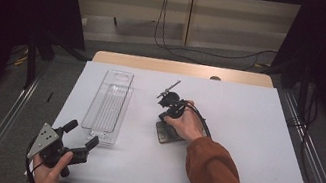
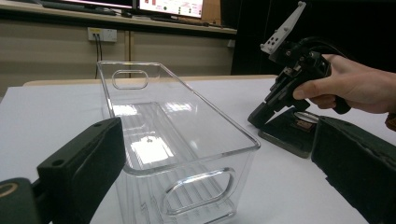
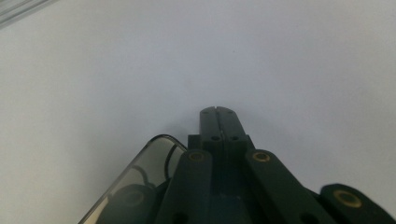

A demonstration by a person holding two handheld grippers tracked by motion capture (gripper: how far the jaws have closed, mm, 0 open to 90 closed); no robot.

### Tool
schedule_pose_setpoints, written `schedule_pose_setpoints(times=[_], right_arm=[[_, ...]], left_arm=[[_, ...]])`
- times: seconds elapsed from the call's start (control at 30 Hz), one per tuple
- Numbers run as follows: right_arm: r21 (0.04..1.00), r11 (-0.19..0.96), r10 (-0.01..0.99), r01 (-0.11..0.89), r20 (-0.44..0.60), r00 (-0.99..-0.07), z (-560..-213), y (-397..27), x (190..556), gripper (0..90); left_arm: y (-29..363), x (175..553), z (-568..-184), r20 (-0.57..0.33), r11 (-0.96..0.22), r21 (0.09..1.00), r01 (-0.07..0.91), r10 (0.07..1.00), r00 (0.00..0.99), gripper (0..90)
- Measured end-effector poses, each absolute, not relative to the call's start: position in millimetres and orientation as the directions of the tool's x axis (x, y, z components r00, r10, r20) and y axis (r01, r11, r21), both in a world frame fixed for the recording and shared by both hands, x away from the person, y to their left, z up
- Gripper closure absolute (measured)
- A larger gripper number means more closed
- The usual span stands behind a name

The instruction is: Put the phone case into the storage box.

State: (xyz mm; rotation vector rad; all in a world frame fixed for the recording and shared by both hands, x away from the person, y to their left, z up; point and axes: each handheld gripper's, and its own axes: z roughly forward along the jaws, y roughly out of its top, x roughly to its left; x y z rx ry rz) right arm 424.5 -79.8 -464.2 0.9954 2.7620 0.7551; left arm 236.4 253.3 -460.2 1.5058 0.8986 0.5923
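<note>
A clear plastic bin (image 1: pixel 119 73) lies lengthwise on the white table, left of centre. Its near end (image 2: pixel 219 123) stands right in front of my left gripper (image 2: pixel 217 130). That left gripper (image 1: pixel 82 133) is open by the table's front left edge, with nothing between its jaws. A dark, glossy flat device (image 1: pixel 168 134) lies mid-table. My right gripper (image 1: pixel 165 118) is tilted down over it, shut and holding nothing. Its tips (image 3: pixel 217 111) reach just past the device's rounded corner (image 3: pixel 140 177) onto the white surface. From the left gripper view, the right gripper (image 2: pixel 258 116) touches down beside the device (image 2: pixel 289 135).
The white sheet (image 1: pixel 244 136) covers a wooden table whose far edge (image 1: pixel 180 67) shows behind it. Metal rails (image 1: pixel 310 163) run along both sides of the table. Cables (image 1: pixel 169 47) hang down the wall at the back.
</note>
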Motion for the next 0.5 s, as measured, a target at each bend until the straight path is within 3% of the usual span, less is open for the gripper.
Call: schedule_pose_setpoints(times=[0.5], right_arm=[[0.479,0.688,0.596,0.545,0.054,-0.801,-462,-82,405,90.0]], left_arm=[[253,237,-460,-0.138,0.03,0.981,0.194,0.809,0.572,3.1]])
